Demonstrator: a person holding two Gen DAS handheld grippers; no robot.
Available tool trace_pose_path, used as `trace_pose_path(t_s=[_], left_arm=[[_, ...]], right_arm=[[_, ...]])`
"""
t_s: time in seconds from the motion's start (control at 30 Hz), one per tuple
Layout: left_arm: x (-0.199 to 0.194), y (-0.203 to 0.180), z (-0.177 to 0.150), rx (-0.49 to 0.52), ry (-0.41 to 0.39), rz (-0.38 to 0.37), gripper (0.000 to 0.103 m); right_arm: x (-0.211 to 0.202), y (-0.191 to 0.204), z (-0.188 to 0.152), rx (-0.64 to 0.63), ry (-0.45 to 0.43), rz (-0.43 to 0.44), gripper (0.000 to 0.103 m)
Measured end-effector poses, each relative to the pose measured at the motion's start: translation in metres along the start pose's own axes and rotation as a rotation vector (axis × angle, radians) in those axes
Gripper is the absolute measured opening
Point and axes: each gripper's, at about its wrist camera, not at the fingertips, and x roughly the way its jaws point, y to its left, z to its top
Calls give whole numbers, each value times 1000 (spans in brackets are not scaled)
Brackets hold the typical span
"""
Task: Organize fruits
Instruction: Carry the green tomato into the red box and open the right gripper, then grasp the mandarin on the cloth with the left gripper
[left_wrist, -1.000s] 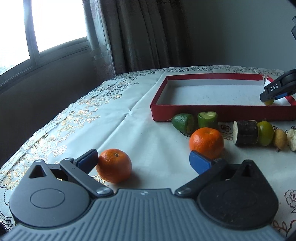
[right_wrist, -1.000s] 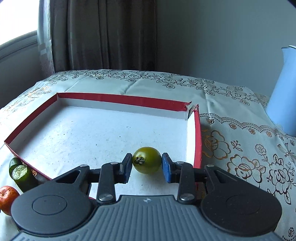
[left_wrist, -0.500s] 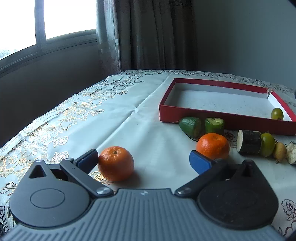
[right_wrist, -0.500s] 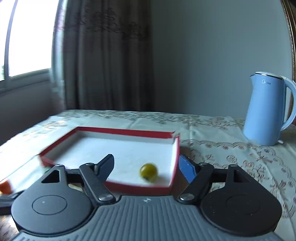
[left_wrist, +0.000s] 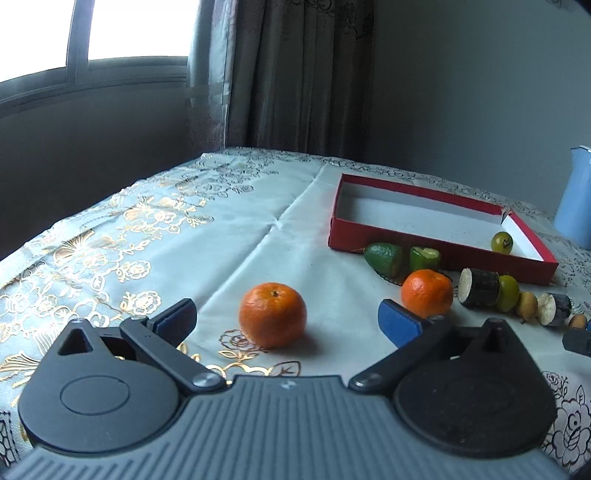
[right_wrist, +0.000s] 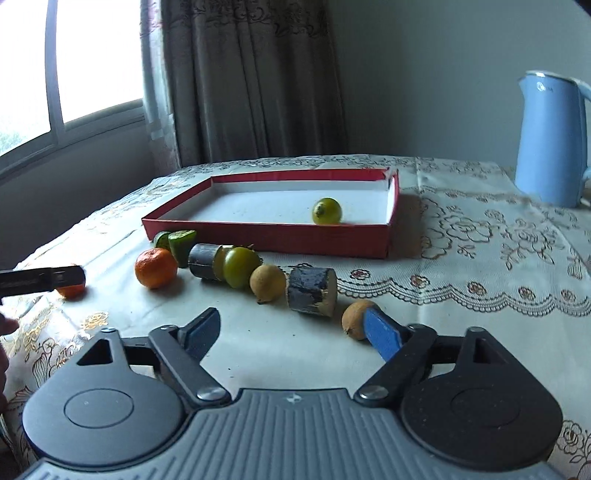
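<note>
A: Left wrist view first. Any writing you can read?

B: None. The blue kettle (left_wrist: 576, 199) is cut off at the picture's edge, beyond the red box (left_wrist: 436, 254), and shows no label there.

A: And the left tongs (left_wrist: 286, 319)?

B: Spread wide, pads touching nothing. A mandarin (left_wrist: 272, 314) sits on the counter (left_wrist: 229, 236) between the two fingers, clear of both. The blue pad of one finger overlaps a second mandarin (left_wrist: 427, 292) in the picture; I cannot tell whether they touch.

A: The other fruit?

B: One green fruit (left_wrist: 502, 242) lies inside the red box, in its near corner on the kettle side. Along the box's near wall, outside it, lie two green cut pieces (left_wrist: 384, 256), then a row of dark-skinned cut chunks and small round fruits.

A: Now the right wrist view.

B: There is a small mark near the kettle's (right_wrist: 550, 140) top, too blurred to read.

A: The right tongs (right_wrist: 291, 328)?

B: They have just been opening and stand wide, with nothing between them. A small brown fruit (right_wrist: 355, 316) lies just behind one blue pad; contact is unclear. The green fruit (right_wrist: 326, 210) rests in the red box (right_wrist: 266, 238), well away from the tongs. The left tongs' finger enters at the edge, in front of a mandarin.
</note>
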Motion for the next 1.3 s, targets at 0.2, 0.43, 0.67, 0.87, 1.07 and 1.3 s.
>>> trace_pose_path(t_s=[0.2, 0.43, 0.67, 0.87, 1.07, 1.3], left_arm=[[-18, 11, 2, 72, -67, -37, 103], [2, -7, 9, 146, -9, 11, 103], [32, -5, 9, 122, 136, 32, 72], [40, 3, 8, 82, 169, 25, 52], [37, -7, 5, 129, 154, 37, 40], [35, -5, 7, 102, 152, 50, 40]], right_arm=[[7, -9, -1, 56, 33, 25, 88], [8, -9, -1, 57, 45, 25, 88], [10, -9, -1, 61, 50, 28, 88], [10, -11, -1, 76, 49, 33, 88], [10, -13, -1, 93, 48, 32, 88], [11, -12, -2, 95, 51, 26, 88]])
